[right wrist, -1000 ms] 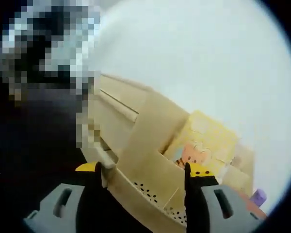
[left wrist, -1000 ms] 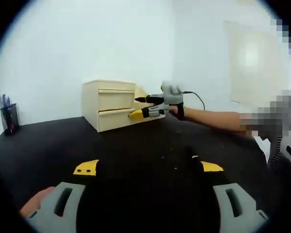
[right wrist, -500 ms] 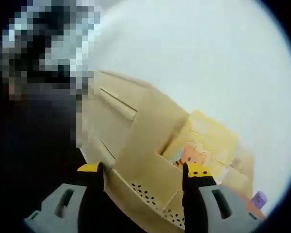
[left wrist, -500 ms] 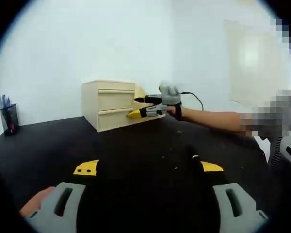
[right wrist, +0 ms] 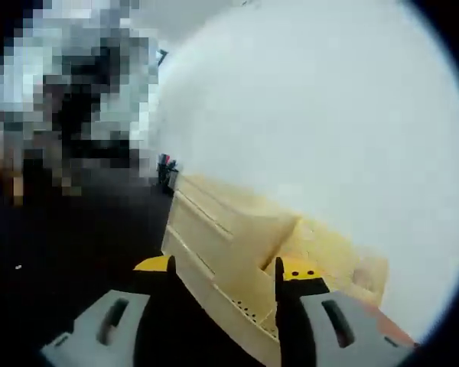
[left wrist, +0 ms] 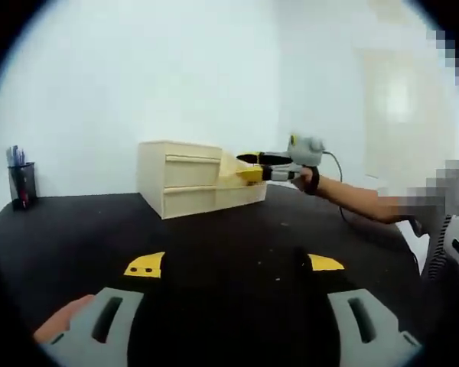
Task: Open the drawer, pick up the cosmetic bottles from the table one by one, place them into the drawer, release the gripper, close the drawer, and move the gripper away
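Left gripper view: the chest of drawers stands at mid-frame on the black table, its fronts facing lower left. The right gripper reaches in from the right on an outstretched arm, its tips at the chest's right end, where the lower drawer stands out past the chest. The left gripper hangs low at the bottom of the frame, jaws wide apart and empty, well apart from the chest; the right one is plainly the nearer tool. A pen cup stands at far left.

Right gripper view: the right gripper has its jaws set either side of the drawer wall, which runs from bottom centre toward the upper left, along the chest face. Whether the jaws clamp the wall or merely straddle it cannot be told. A yellow printed item lies behind at right; no bottle can be made out.
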